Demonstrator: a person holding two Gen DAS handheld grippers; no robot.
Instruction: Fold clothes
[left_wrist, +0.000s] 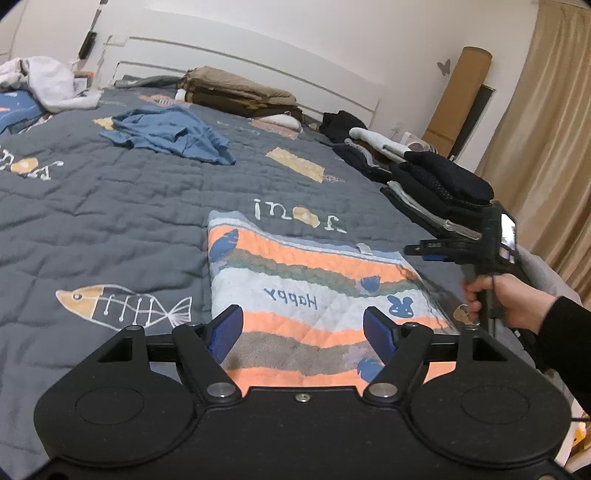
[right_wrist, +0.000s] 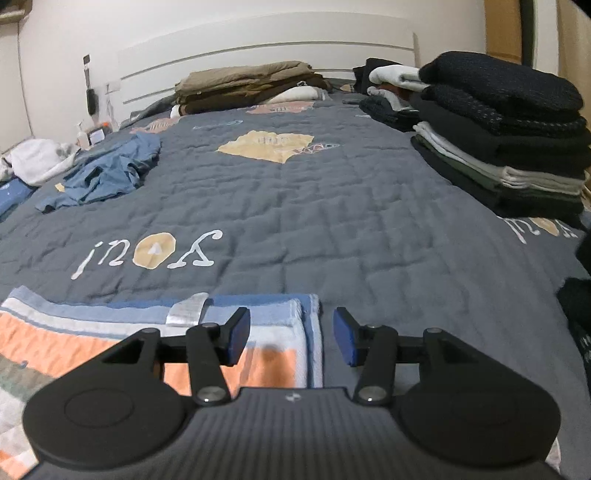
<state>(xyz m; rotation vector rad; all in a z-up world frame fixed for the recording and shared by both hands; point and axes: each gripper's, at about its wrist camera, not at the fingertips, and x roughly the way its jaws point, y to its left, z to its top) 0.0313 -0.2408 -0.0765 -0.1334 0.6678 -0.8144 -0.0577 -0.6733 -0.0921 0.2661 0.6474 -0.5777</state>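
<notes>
A folded striped towel (left_wrist: 303, 284) in orange, blue, white and grey, with "Happy" printed on it, lies flat on the grey quilted bed. My left gripper (left_wrist: 303, 332) is open and empty, just above the towel's near edge. My right gripper (right_wrist: 291, 338) is open and empty, over the towel's far right corner (right_wrist: 288, 325). In the left wrist view the right gripper (left_wrist: 443, 249) shows from the side at the towel's right edge, held by a hand. A crumpled blue shirt (left_wrist: 170, 133) lies unfolded further up the bed; it also shows in the right wrist view (right_wrist: 107, 170).
A stack of folded dark clothes (right_wrist: 509, 136) stands at the bed's right edge. Folded brown clothes (left_wrist: 240, 92) sit by the white headboard (right_wrist: 266, 48). White clothes (left_wrist: 44, 81) are heaped at the far left. A curtain (left_wrist: 546, 147) hangs on the right.
</notes>
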